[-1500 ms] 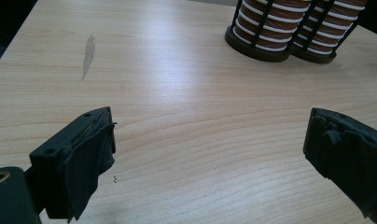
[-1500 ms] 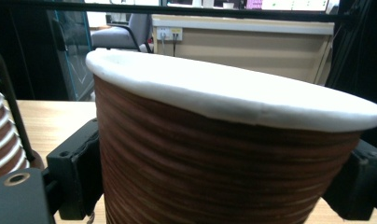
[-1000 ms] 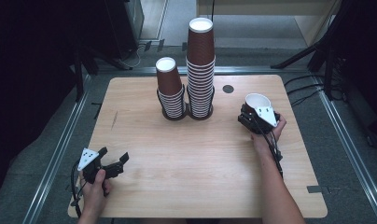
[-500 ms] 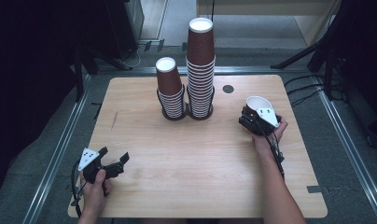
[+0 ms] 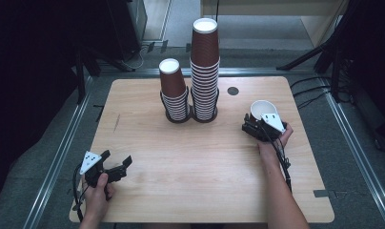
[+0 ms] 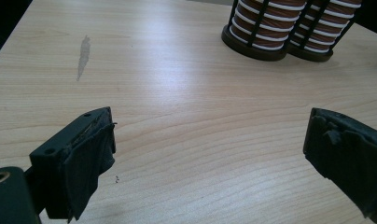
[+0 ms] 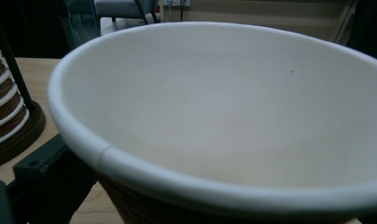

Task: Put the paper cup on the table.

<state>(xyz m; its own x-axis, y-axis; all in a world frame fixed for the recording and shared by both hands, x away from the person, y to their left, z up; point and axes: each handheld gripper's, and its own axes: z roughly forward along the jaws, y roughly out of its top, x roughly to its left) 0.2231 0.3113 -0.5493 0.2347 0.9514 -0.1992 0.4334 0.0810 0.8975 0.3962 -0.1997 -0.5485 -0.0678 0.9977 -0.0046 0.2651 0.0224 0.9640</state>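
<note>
Two stacks of brown paper cups stand in black wire holders at the back middle of the table: a short stack [image 5: 174,93] and a taller stack [image 5: 204,67] to its right. My right gripper [image 5: 259,125] at the right side is shut on a single paper cup [image 5: 262,109], mouth up; its white inside [image 7: 233,102] looms close in the right gripper view. My left gripper [image 5: 116,164] rests near the front left edge, jaws wide open with nothing between them. The holder bases [image 6: 275,42] show far ahead in the left gripper view.
The wooden table [image 5: 205,186] has a round dark grommet [image 5: 233,90] behind the right gripper and a grey smear [image 6: 84,53] at the left. Metal rails [image 5: 62,152] run along both sides of the table.
The right gripper with the cup has dipped very slightly; the left gripper has not moved.
</note>
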